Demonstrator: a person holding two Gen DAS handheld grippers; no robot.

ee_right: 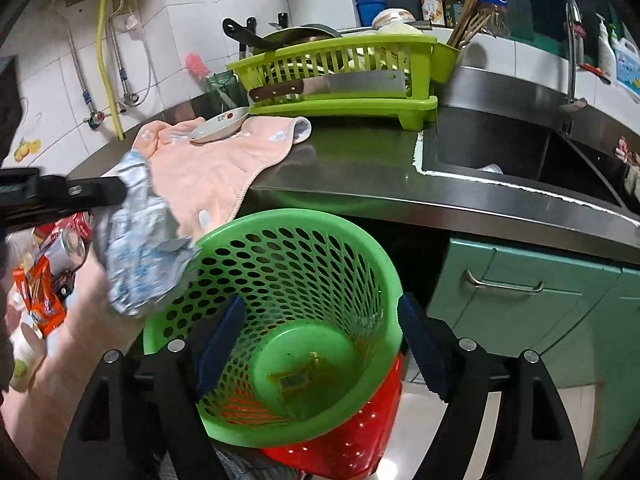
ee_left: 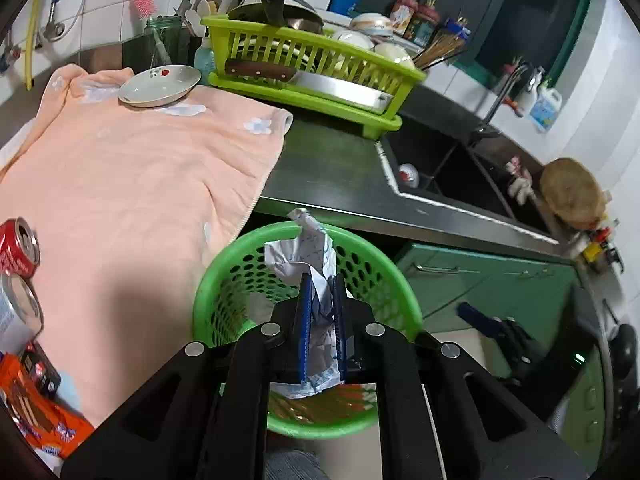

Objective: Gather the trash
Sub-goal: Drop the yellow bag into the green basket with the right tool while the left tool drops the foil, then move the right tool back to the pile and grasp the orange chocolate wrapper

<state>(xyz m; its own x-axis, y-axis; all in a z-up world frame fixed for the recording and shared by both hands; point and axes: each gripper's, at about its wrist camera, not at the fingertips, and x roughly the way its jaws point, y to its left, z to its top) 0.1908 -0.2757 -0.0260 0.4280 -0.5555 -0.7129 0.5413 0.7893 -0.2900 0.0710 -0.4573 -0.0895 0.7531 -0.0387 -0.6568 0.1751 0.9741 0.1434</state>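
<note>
The left gripper (ee_left: pixel 322 300) is clamped on a crumpled white wrapper (ee_left: pixel 298 252), held over the near-left rim of the green perforated basket (ee_right: pixel 280 300). The right gripper (ee_right: pixel 320 344) stands with jaws apart, straddling the basket without touching it. Beyond the basket's far rim runs the steel counter edge (ee_right: pixel 440 200); left lies a peach towel (ee_left: pixel 140 180) with cans (ee_left: pixel 18 248) at its near-left edge.

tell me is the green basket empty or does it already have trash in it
Nearly empty. The right wrist view looks down into the green basket and shows one small yellowish scrap on its floor; the crumpled wrapper is not in it.
</note>
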